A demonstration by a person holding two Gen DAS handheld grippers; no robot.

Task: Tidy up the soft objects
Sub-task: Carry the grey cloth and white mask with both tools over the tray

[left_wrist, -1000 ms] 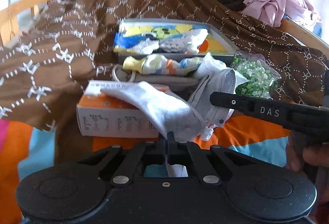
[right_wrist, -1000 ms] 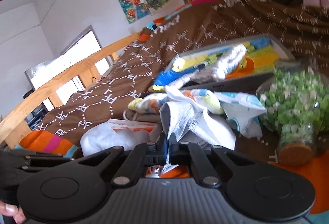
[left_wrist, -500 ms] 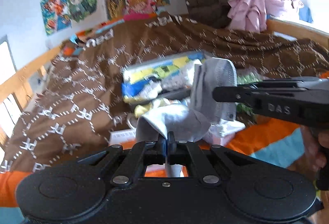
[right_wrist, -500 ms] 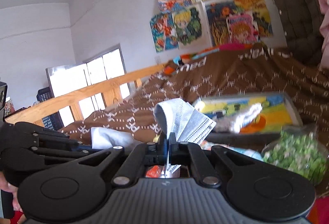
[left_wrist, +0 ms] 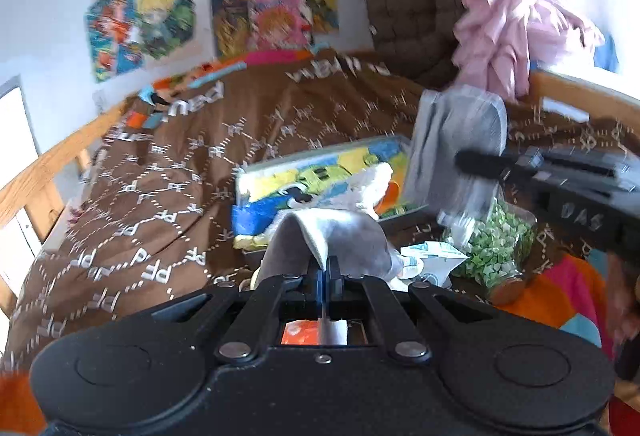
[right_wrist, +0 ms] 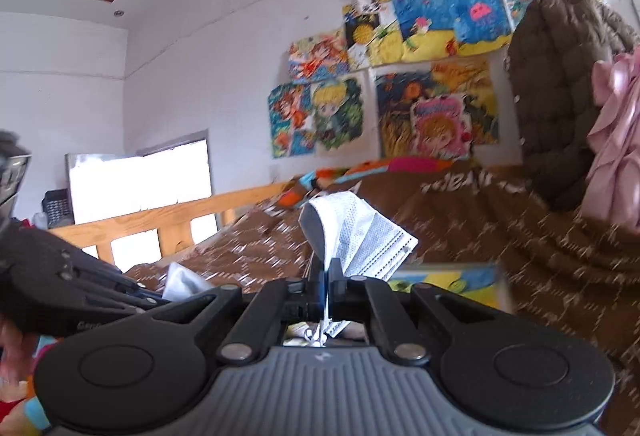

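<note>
A white sock (left_wrist: pixel 332 236) is being pinched in the closed jaws of the left gripper (left_wrist: pixel 325 270), and it is arching up over the fingertips. A pleated face mask (right_wrist: pixel 360 232) is being clamped by the closed right gripper (right_wrist: pixel 326 278); in the left wrist view the same mask (left_wrist: pixel 456 143) is being seen at 2 o'clock, hanging from the black gripper that is entering from the right edge.

The surface below is being covered by a brown patterned blanket (left_wrist: pixel 168 171) on a bed with a wooden rail (right_wrist: pixel 168 220). At 12 o'clock from the left gripper a shallow tray (left_wrist: pixel 248 175) with colourful cloth pieces is lying on the blanket. At 3 o'clock a clear bag of green bits (left_wrist: pixel 500 240) is resting just beside some white packets. On the white wall, bright cartoon posters (right_wrist: pixel 400 75) are being displayed. A brown quilted jacket (right_wrist: pixel 560 95) and a pink garment (right_wrist: pixel 616 139) are hanging at the right.
</note>
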